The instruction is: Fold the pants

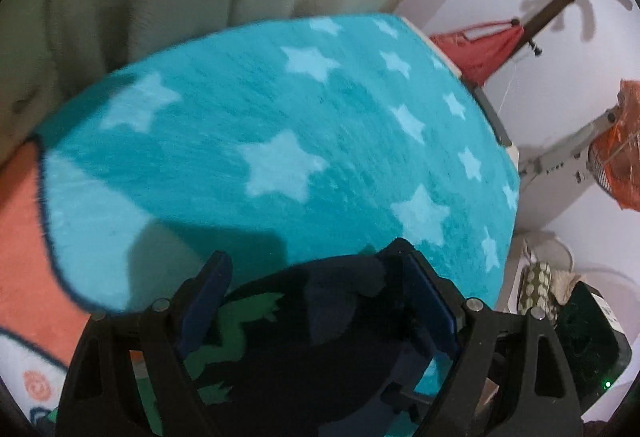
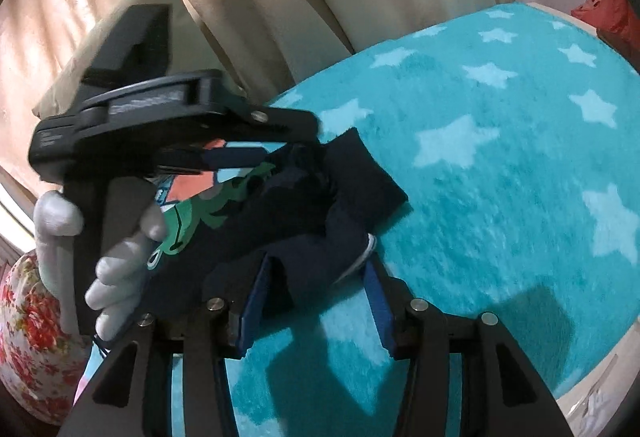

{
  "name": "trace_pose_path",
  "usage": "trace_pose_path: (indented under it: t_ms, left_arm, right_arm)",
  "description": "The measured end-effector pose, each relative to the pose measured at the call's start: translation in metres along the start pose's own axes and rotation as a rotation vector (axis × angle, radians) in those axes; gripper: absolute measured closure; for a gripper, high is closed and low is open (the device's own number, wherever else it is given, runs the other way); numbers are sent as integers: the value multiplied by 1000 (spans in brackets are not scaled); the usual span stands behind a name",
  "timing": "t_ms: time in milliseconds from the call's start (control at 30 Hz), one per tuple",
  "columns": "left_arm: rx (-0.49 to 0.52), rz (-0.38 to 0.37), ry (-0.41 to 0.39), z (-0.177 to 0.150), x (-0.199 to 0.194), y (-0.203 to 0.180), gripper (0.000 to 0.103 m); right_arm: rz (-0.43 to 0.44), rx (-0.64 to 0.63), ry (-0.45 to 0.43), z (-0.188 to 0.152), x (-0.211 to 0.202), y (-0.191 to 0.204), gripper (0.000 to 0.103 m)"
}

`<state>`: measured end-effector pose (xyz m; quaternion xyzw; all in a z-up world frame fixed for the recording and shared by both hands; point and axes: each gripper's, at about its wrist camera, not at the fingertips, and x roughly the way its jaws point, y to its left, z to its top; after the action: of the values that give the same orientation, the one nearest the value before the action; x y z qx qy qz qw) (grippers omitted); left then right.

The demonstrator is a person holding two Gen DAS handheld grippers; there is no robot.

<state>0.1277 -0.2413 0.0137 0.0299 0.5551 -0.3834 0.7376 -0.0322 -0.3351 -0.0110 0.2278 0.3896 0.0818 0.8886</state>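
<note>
Pants (image 2: 296, 221) (navy, bunched) lie on my starred blanket (image 2: 500, 165); left gripper (image 1: 316, 301) spread wide over them, right gripper (image 2: 316, 289) released around them.

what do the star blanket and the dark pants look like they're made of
Star blanket: looks like plush fleece or a similar fuzzy synthetic, matte; a short brushed pile shows across the teal, and the star edges are soft.

Dark pants: probably a soft knit, cotton jersey or similar, matte navy; they bunch into limp rounded folds, and the green and orange print lies flat on the cloth.
</note>
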Motion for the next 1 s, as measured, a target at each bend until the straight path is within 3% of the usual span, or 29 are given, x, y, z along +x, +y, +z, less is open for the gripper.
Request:
trace_pose_path:
  t_ms: [100,167,233,267,300,333,367,400,500,700,900,967,1000]
  left_arm:
    - [21,-22,41,-1,9,-5,20]
    - [19,-10,44,-2,11,-5,35]
    - [19,-16,60,-1,12,-5,69]
    - [13,-22,68,-1,14,-5,72]
    - [10,-20,67,-2,13,-4,78]
    - [8,-19,64,-3,11,-3,82]
    - [5,-23,59,-4,8,-3,84]
    - [0,-23,49,-5,4,-3,86]
    - [-28,-29,-1,-10,-17,0,86]
    - [-105,-66,-137,-32,-77,15,86]
    - [-231,-14,-295,-86,-136,58,86]
    - [-303,-4,-334,-106,-150,76,83]
    - [-342,6,-355,-117,-159,86,75]
  right_arm:
    - [2,-6,-2,-3,5,0,46]
    - [0,-26,-21,-2,6,6,41]
    - [5,-65,-41,-2,11,13,41]
    - [15,-88,-61,-2,16,17,41]
    - [22,-95,-71,-2,19,18,45]
    - [34,-94,-79,-1,22,19,65]
    - [81,-71,-66,2,25,18,76]
    - [119,-42,-44,5,28,15,82]
    - [170,-10,-48,11,23,15,84]
    - [206,-124,-72,15,1,53,84]
    - [274,-277,-38,9,5,111,84]
    - [293,-324,-17,4,13,129,84]
    - [301,-359,0,0,18,141,82]
